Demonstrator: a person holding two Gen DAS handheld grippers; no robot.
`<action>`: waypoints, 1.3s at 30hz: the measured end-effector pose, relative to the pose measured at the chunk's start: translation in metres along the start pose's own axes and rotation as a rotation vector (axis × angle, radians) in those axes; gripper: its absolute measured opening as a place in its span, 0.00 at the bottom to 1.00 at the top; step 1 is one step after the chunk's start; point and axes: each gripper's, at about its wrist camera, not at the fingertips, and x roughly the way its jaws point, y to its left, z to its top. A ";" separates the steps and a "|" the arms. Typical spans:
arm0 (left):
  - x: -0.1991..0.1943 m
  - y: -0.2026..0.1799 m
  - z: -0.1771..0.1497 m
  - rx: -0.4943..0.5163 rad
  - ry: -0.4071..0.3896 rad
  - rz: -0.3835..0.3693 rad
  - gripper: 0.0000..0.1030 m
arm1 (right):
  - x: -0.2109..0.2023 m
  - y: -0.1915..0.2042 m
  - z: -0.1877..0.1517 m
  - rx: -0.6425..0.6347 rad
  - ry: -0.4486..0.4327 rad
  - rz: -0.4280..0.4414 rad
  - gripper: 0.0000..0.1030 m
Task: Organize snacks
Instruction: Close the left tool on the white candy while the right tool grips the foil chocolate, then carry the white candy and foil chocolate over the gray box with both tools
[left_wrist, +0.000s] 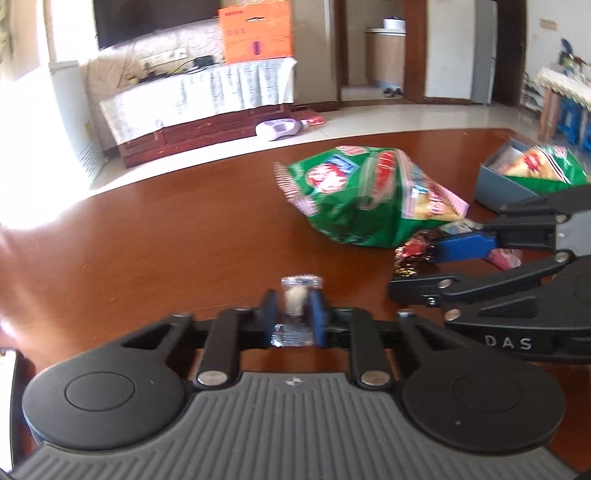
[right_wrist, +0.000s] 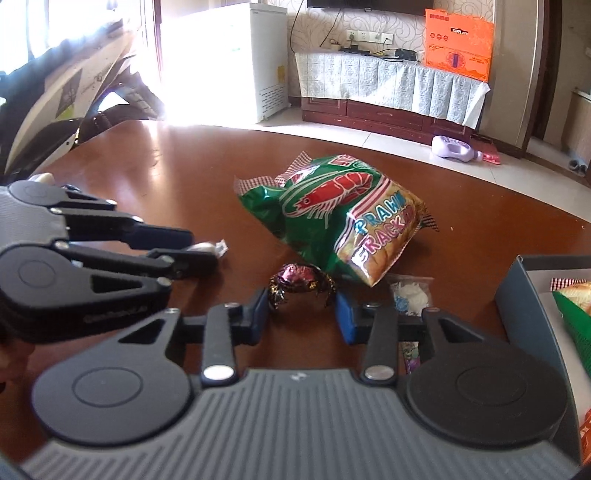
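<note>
On a glossy brown table, the left gripper is clamped on a small clear-wrapped candy, its blue pads pressing the wrapper from both sides. The right gripper stands with its jaws apart around a dark, red-topped foil sweet; the pads sit just beside the twisted wrapper ends, and whether they touch cannot be told. A green prawn cracker bag lies just beyond the sweet, near the table's middle. A clear packet of white pieces lies right of the sweet, beside the right gripper. At the table's right edge, a grey box holds a second green bag. Beyond the table, an orange carton stands on a cloth-covered cabinet.
</note>
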 end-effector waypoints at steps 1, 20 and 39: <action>0.000 -0.003 0.000 0.004 0.000 -0.005 0.17 | -0.002 -0.001 -0.001 0.001 0.003 0.003 0.41; -0.061 -0.079 0.007 0.042 -0.104 -0.131 0.16 | -0.126 -0.026 -0.021 0.063 -0.117 -0.021 0.40; -0.089 -0.180 0.021 0.117 -0.162 -0.182 0.16 | -0.209 -0.071 -0.060 0.145 -0.206 -0.123 0.41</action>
